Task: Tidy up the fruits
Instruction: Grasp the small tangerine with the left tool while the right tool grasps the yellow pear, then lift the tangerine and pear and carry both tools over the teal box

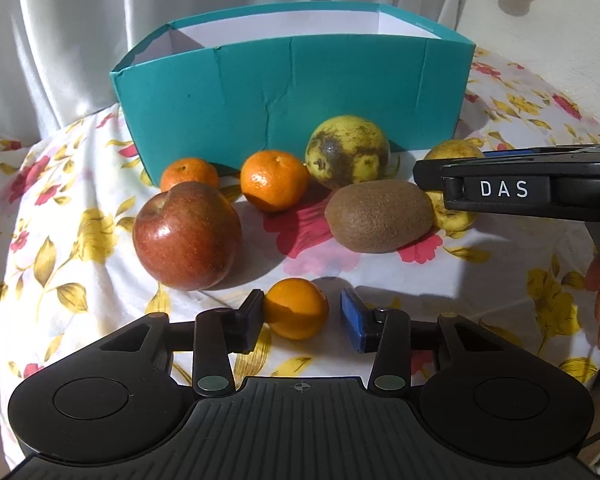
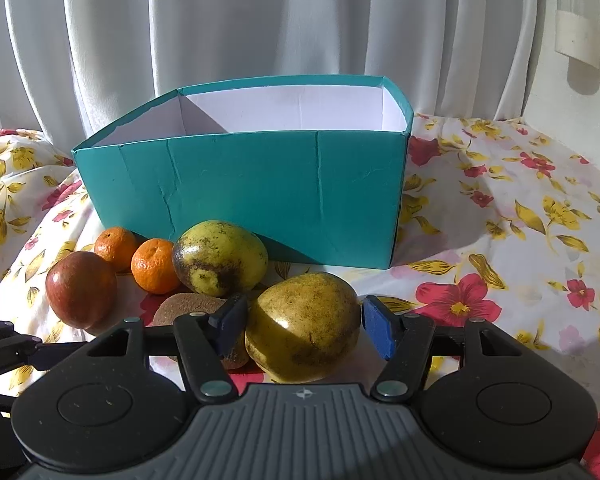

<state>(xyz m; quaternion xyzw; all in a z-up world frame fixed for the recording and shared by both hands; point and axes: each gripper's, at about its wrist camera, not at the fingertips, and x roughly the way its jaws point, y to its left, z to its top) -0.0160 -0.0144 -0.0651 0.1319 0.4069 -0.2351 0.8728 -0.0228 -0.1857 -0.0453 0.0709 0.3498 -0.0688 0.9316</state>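
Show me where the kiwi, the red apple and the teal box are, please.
kiwi (image 1: 380,216), left wrist view, middle of its brown skin.
red apple (image 1: 187,238), left wrist view, centre of its front.
teal box (image 2: 260,184), right wrist view, its front wall.

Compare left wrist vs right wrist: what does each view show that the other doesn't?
Left wrist only: a small orange between the left gripper's pads, and the right gripper from the side, marked DAS.
Right wrist only: the right gripper straddling a yellow-brown fruit, unobstructed.
Both: teal box, red apple, two tangerines, spotted yellow fruit, kiwi, floral cloth.
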